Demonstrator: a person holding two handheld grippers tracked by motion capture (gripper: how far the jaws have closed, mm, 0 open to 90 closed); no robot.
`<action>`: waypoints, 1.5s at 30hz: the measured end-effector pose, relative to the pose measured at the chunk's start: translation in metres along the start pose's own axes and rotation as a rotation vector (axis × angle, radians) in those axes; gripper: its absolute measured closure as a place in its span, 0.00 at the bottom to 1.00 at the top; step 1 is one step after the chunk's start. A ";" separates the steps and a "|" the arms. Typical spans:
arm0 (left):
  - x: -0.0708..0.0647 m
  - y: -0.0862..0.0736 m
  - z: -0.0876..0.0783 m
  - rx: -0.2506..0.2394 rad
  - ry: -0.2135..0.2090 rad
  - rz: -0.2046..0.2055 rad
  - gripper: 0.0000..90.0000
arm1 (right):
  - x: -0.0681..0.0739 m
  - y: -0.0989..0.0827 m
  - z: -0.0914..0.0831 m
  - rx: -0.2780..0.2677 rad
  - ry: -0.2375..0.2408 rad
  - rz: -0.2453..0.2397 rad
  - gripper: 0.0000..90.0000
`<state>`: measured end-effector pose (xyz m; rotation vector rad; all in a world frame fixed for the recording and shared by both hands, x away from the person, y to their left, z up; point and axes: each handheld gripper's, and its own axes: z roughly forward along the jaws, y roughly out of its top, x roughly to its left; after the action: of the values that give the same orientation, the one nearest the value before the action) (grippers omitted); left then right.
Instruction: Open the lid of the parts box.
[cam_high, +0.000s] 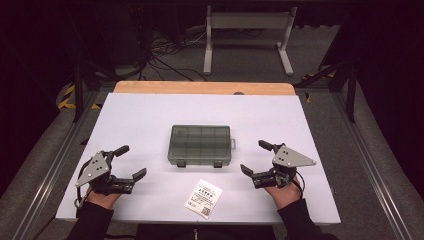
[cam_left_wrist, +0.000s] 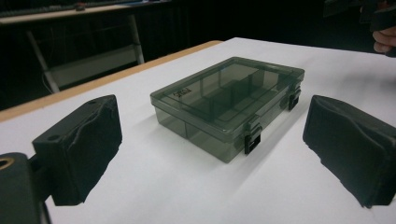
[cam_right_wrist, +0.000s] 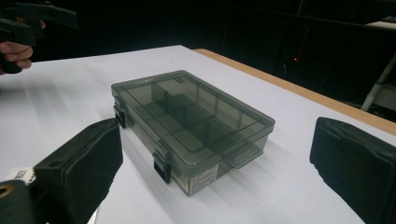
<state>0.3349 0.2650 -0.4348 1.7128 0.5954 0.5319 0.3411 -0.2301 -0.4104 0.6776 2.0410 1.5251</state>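
The desk (cam_high: 150, 115) is white and matte, with a bare wooden strip along its far edge; the room beyond is dark, with cables on a grey floor and a pale metal stand (cam_high: 248, 37) behind. A smoky, see-through box (cam_high: 200, 144) lies flat near the middle of the desk, lid shut, its long axis running left to right in the high view. Its 2 black latches (cam_high: 199, 163) face the person — the hinge side points away. A white card (cam_high: 203, 198) lies near the front edge, apart from the box. The left claw (cam_high: 131, 162) and right claw (cam_high: 253, 157) flank the box, well apart from it, both aimed inward. Each stands wide and empty — the box shows between the jaws in both gripper views.
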 end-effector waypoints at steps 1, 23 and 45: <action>0.001 0.000 0.000 -0.002 -0.003 -0.017 0.05 | 0.000 0.000 0.000 0.000 0.000 0.000 0.03; 0.000 0.000 0.003 0.001 -0.002 -0.009 0.05 | 0.004 0.000 0.005 0.005 0.026 -0.009 0.04; 0.003 0.013 0.021 -0.001 -0.024 -0.011 0.05 | 0.002 0.008 0.021 0.008 0.043 -0.007 0.04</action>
<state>0.3518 0.2489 -0.4260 1.7113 0.5874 0.5035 0.3538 -0.2122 -0.4084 0.6453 2.0799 1.5409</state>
